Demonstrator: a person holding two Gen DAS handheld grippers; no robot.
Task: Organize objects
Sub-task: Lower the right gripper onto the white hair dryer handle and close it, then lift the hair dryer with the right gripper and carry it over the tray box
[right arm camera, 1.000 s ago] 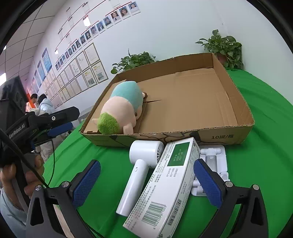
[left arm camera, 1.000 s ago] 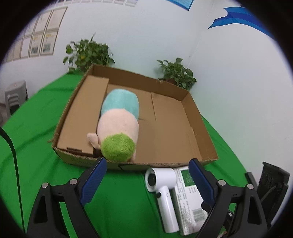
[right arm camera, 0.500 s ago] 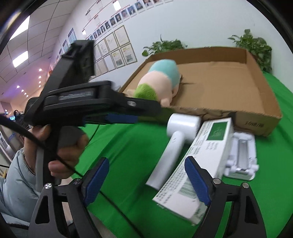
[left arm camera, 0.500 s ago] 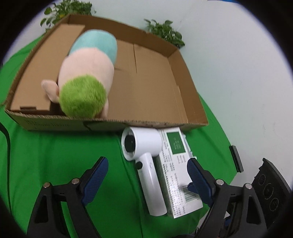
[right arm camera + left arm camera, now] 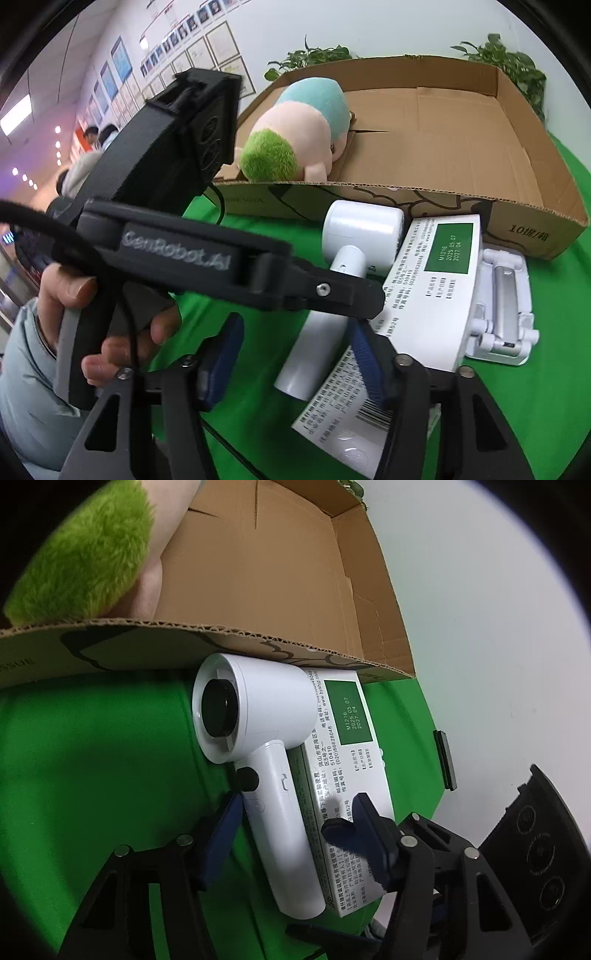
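Hair dryer (image 5: 258,746): white, hard plastic, smooth. Likely slick under the pads and top-heavy at the barrel, so take it on the straight handle, near the barrel, and expect the head to swing if you grip low.

It lies flat on the green counter (image 5: 92,775), barrel against the near wall of the cardboard box (image 5: 277,590), handle running toward you. The white carton (image 5: 343,753) touches its right side; a white plastic tray (image 5: 498,302) sits right of the carton.

Your left gripper (image 5: 295,805) straddles the handle: left finger just beside it on the counter, right finger over the carton top. Its fingers are half-open and closing, not yet pressing. Mind that the right finger may catch the carton instead of the handle.

Your right gripper (image 5: 299,354) sits near the handle's near end, fingers also narrowing with that end between them; the right finger overlaps the carton's barcode end. No contact that I can confirm.

Plush toy (image 5: 295,140) is already in the box, at its left side.
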